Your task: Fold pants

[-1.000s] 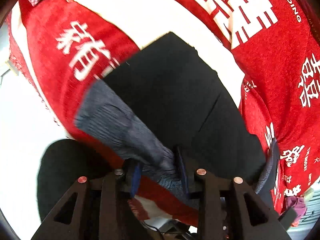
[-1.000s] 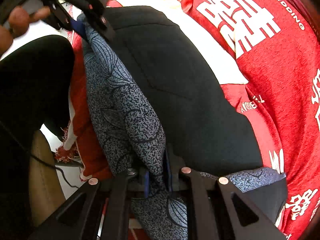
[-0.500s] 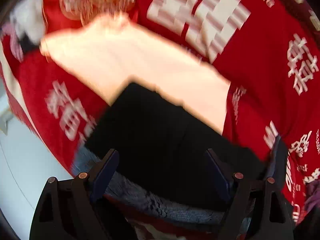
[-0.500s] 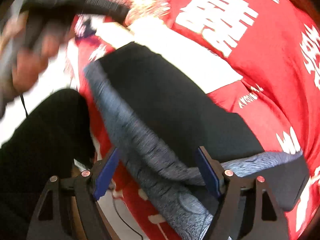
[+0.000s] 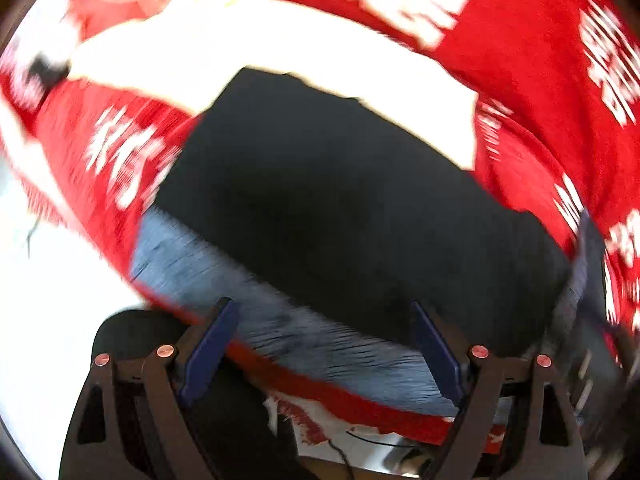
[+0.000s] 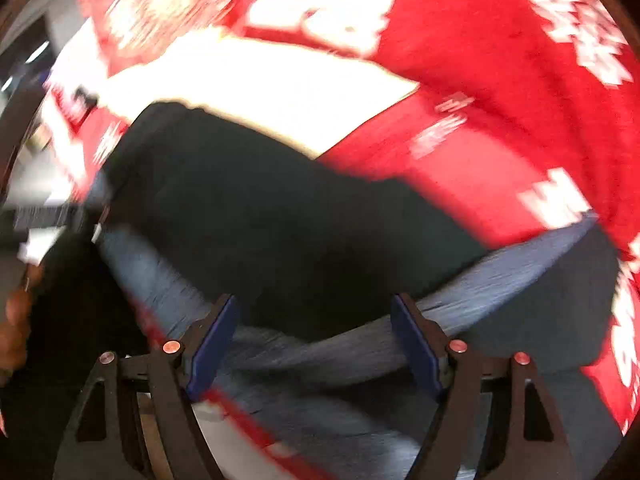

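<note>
Black pants (image 5: pixel 344 208), grey patterned lining (image 5: pixel 224 280) showing at near edge, folded flat on red cloth (image 5: pixel 532 92) with white characters. Left claw (image 5: pixel 324 344) wide, nothing gripped. Right claw (image 6: pixel 316 336) wide, over lining, empty. Both frames motion-blurred.

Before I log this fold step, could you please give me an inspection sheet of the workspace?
Surface: red cloth with white characters, over a white patch.
Job's things: black pants lying folded, patterned grey side showing along the near edge.
Clutter: nothing seen.
Grippers: left gripper and right gripper open, just released, fingers apart above the pants, holding nothing.
Cables: thin black cable below the cloth edge.
Surroundings: blurred; a hand at the right view's left edge.
</note>
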Available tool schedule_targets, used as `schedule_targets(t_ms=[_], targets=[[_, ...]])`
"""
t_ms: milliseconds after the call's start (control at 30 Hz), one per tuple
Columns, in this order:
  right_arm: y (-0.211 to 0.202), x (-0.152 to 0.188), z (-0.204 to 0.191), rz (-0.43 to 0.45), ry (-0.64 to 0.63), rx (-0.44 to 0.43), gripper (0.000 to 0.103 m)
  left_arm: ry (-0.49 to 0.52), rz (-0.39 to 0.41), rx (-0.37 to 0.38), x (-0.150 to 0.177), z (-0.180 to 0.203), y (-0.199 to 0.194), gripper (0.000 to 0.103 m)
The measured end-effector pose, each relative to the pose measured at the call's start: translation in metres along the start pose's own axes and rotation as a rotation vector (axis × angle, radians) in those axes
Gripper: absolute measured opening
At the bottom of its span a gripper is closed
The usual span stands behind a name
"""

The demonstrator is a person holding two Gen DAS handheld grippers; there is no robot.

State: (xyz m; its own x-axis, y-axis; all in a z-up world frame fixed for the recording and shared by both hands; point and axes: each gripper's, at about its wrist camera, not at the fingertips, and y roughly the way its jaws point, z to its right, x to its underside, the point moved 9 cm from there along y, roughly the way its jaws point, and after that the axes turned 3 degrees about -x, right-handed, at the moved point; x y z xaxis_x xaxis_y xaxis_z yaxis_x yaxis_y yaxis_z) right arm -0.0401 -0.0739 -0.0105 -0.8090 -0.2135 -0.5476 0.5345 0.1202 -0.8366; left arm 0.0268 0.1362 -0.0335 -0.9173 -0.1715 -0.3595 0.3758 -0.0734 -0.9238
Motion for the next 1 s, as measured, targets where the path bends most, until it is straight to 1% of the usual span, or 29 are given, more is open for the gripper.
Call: schedule_targets(t_ms=[67, 133, 200, 233, 267, 300, 367, 433, 500, 533, 600, 633, 667, 700, 733, 767, 800, 833, 867, 933, 1000], targets=[[-0.01, -0.016, 0.043, 0.043, 0.094, 0.104, 0.084, 0.088, 0.015, 0.004, -0.006, 0.027, 0.0, 0.088], [-0.015, -0.025, 0.095, 0.045, 0.212, 0.221, 0.084, 0.152, 0.021, -0.037, -0.009, 0.048, 0.007, 0.088], [-0.014, -0.026, 0.138, 0.001, 0.305, 0.294, 0.084, 0.156, 0.004, -0.046, -0.009, 0.057, 0.017, 0.088], [-0.012, -0.025, 0.158, -0.024, 0.349, 0.307, 0.084, 0.149, -0.016, -0.05, -0.007, 0.056, 0.022, 0.088], [-0.011, -0.024, 0.173, -0.042, 0.383, 0.319, 0.084, 0.144, -0.038, -0.072, 0.001, 0.054, 0.027, 0.088], [-0.007, -0.028, 0.18, -0.052, 0.396, 0.334, 0.085, 0.158, -0.023, -0.097, 0.002, 0.054, 0.028, 0.088], [0.002, -0.03, 0.198, -0.105, 0.427, 0.393, 0.085, 0.182, -0.011, -0.132, 0.004, 0.057, 0.028, 0.088], [0.017, -0.03, 0.209, -0.146, 0.46, 0.395, 0.085, 0.196, -0.011, -0.153, 0.005, 0.058, 0.029, 0.088], [0.039, -0.035, 0.221, -0.196, 0.494, 0.392, 0.085, 0.186, -0.017, -0.147, 0.004, 0.059, 0.029, 0.089], [0.053, -0.031, 0.229, -0.251, 0.51, 0.419, 0.085, 0.183, -0.021, -0.14, 0.003, 0.059, 0.029, 0.089], [0.071, -0.015, 0.245, -0.337, 0.534, 0.464, 0.089, 0.178, -0.026, -0.118, 0.001, 0.058, 0.028, 0.089], [0.066, -0.017, 0.249, -0.294, 0.584, 0.459, 0.09, 0.178, -0.025, -0.108, 0.002, 0.057, 0.028, 0.089], [0.063, -0.011, 0.254, -0.277, 0.664, 0.428, 0.09, 0.179, -0.025, -0.102, 0.001, 0.056, 0.028, 0.089], [0.063, -0.007, 0.255, -0.274, 0.7, 0.396, 0.089, 0.181, -0.022, -0.099, 0.003, 0.056, 0.029, 0.089], [0.06, -0.005, 0.255, -0.253, 0.699, 0.374, 0.08, 0.185, -0.019, -0.102, 0.004, 0.055, 0.028, 0.089], [0.056, -0.006, 0.255, -0.245, 0.657, 0.379, 0.061, 0.194, -0.018, -0.103, 0.006, 0.055, 0.028, 0.095], [0.051, -0.006, 0.255, -0.237, 0.638, 0.369, 0.049, 0.2, -0.024, -0.1, 0.008, 0.057, 0.029, 0.1], [0.046, -0.006, 0.254, -0.227, 0.641, 0.346, 0.029, 0.202, -0.027, -0.112, 0.009, 0.057, 0.031, 0.1], [0.04, -0.006, 0.253, -0.208, 0.654, 0.319, 0.02, 0.204, -0.024, -0.12, 0.008, 0.058, 0.033, 0.1], [0.017, -0.005, 0.251, -0.129, 0.686, 0.271, 0.016, 0.185, -0.018, -0.105, 0.008, 0.057, 0.03, 0.1], [-0.004, -0.001, 0.252, -0.07, 0.694, 0.27, 0.015, 0.166, -0.021, -0.096, 0.005, 0.055, 0.032, 0.1]])
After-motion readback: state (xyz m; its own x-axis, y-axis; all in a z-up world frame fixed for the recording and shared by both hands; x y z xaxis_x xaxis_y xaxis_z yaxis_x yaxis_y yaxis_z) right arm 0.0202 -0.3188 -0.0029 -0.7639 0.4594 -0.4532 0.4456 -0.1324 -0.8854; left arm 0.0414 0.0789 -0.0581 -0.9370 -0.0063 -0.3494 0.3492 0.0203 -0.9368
